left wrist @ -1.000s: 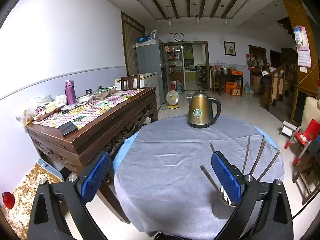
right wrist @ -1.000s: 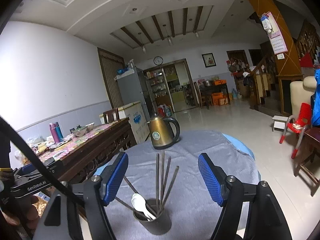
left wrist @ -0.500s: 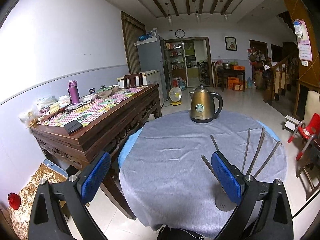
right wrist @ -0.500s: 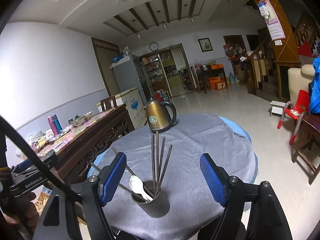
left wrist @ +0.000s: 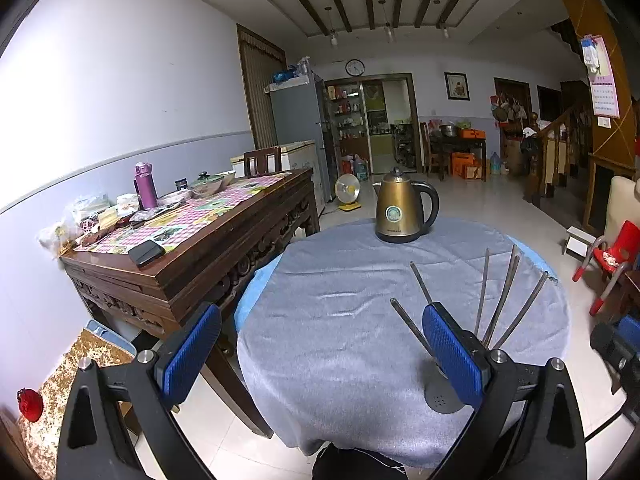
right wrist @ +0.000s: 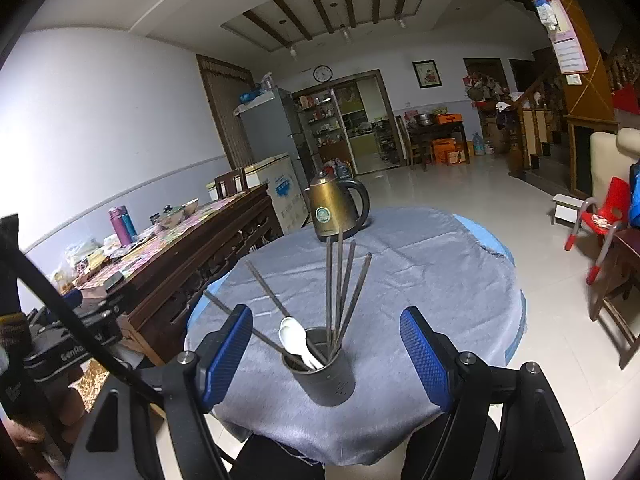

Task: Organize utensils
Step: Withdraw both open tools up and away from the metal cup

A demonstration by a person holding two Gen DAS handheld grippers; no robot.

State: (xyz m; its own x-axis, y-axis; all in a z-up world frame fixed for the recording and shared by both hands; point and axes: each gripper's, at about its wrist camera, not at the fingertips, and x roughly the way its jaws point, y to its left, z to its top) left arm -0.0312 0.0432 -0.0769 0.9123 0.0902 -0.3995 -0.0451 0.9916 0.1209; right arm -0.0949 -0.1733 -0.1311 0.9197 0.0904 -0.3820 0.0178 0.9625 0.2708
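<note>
Down dips the right gripper, jaws wide and empty, bracketing the utensil holder at six o'clock, seemingly lining up.

A brass kettle is stood at the far side of a round table draped in grey cloth. A carved sideboard, cluttered with a purple bottle and bowls, is set alongside.
</note>
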